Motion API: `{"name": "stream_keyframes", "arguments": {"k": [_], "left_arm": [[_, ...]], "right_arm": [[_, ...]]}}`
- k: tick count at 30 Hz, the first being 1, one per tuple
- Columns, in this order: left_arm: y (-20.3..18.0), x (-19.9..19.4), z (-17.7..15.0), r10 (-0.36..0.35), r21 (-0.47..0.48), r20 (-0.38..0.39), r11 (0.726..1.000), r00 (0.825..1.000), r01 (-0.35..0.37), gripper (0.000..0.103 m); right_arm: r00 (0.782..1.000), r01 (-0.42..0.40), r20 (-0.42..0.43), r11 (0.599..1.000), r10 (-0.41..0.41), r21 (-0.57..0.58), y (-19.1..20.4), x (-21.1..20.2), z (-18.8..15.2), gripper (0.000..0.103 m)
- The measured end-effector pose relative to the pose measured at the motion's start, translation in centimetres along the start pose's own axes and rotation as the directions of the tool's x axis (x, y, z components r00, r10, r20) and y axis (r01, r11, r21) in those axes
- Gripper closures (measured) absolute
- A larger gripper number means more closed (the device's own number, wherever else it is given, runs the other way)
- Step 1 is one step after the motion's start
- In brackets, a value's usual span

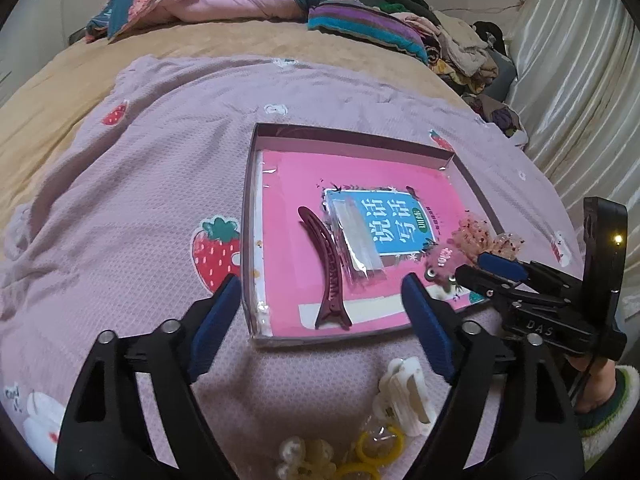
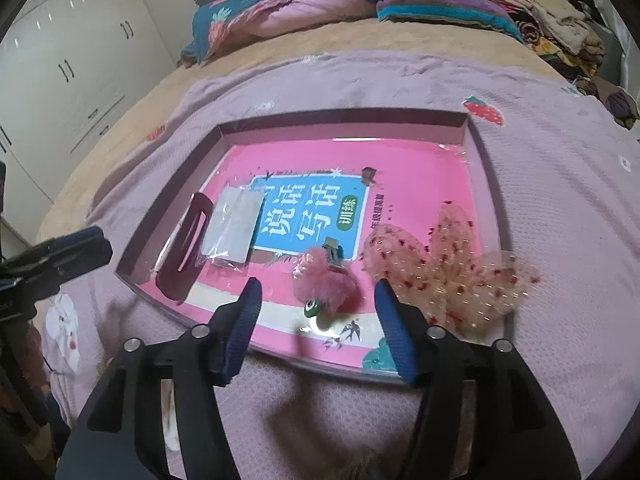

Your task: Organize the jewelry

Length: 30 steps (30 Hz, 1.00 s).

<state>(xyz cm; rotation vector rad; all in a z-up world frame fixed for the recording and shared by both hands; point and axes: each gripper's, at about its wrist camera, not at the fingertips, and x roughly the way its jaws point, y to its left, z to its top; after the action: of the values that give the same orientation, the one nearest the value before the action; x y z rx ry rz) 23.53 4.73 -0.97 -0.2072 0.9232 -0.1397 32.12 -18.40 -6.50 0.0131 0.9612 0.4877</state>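
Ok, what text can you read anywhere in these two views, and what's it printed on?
"说话写话", with "训练" in a green oval: on the pink book cover in the shallow box.
"DAS": on the right gripper body.
Small vertical line beside the title: too blurred to read.
Markings on the fluffy pink clip: unreadable.

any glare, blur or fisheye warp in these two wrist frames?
Left wrist: glare on the plastic packet and the film at the tray corners; bed edges bow strongly; yellow rings at the bottom look soft. Right wrist: the fuzzy pink clip is motion-smeared, with a bright glint below it; tray rim curves; dim, pinkish indoor light in both.
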Motion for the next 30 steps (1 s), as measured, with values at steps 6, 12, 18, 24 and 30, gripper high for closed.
{"name": "stream_keyframes", "arguments": {"k": [6, 12, 18, 24, 30], "left_arm": [[-0.4, -1.8, 0.2, 0.014, -0.014, 0.036, 1.000, 0.999, -0.014, 0.011], [-0.6, -4.2, 0.6, 0.018, -0.024, 0.082, 1.000, 0.996, -0.016, 0.010], [-1.2, -6.4, 0.6, 0.028, -0.023, 0.126, 0.999, 0.992, -0.025, 0.010], [-1.9, -8.5, 0.3, 0.035, -0.021, 0.161, 0.999, 0.986, -0.032, 0.010], [-2.9, -10.4, -0.2, 0.038, 0.001, 0.200, 0.999, 0.979, -0.039, 0.010]], "right_arm": [[0.997, 0.004, 0.079, 1.000, -0.006, 0.031, -0.6, -3.6, 0.4, 0.029], [0.989, 0.014, 0.144, 1.000, -0.017, 0.021, -0.6, -7.2, 0.6, 0.028], [0.978, 0.040, 0.206, 0.999, -0.044, 0.026, -0.5, -10.1, 0.4, 0.017], [0.967, 0.044, 0.250, 0.999, -0.046, 0.017, 0.2, -13.0, -0.1, 0.017], [0.956, 0.051, 0.288, 0.999, -0.051, 0.010, 0.4, -15.8, -0.8, 0.016]]}}
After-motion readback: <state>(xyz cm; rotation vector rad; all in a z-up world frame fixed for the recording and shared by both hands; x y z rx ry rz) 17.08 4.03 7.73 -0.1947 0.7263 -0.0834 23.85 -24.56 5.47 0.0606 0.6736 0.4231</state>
